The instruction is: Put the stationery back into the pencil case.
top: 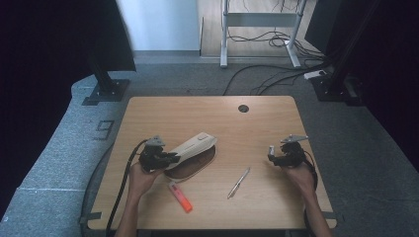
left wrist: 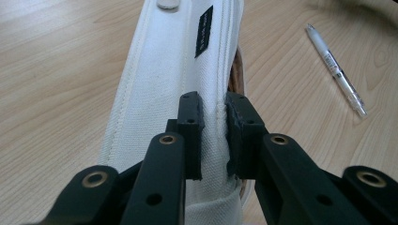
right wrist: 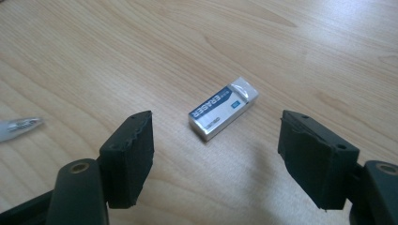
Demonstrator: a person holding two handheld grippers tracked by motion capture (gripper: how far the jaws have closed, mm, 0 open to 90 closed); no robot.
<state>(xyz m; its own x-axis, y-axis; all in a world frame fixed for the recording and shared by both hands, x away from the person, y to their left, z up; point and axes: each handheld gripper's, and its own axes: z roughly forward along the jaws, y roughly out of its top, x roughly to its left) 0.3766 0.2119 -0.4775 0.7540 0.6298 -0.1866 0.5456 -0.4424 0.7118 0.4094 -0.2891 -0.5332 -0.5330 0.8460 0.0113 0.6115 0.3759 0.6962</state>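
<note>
The left gripper point(top: 170, 158) clamps the flap edge of the white pencil case point(left wrist: 173, 93), lifting it so the brown interior stays exposed for loading. An orange marker point(top: 180, 196) and a pen point(top: 238, 182) lie on the table point(top: 257, 128) between the hands. The right gripper point(right wrist: 216, 154), jaws apart and empty, straddles the eraser point(right wrist: 223, 108), apparently lining up to pinch it.
</note>
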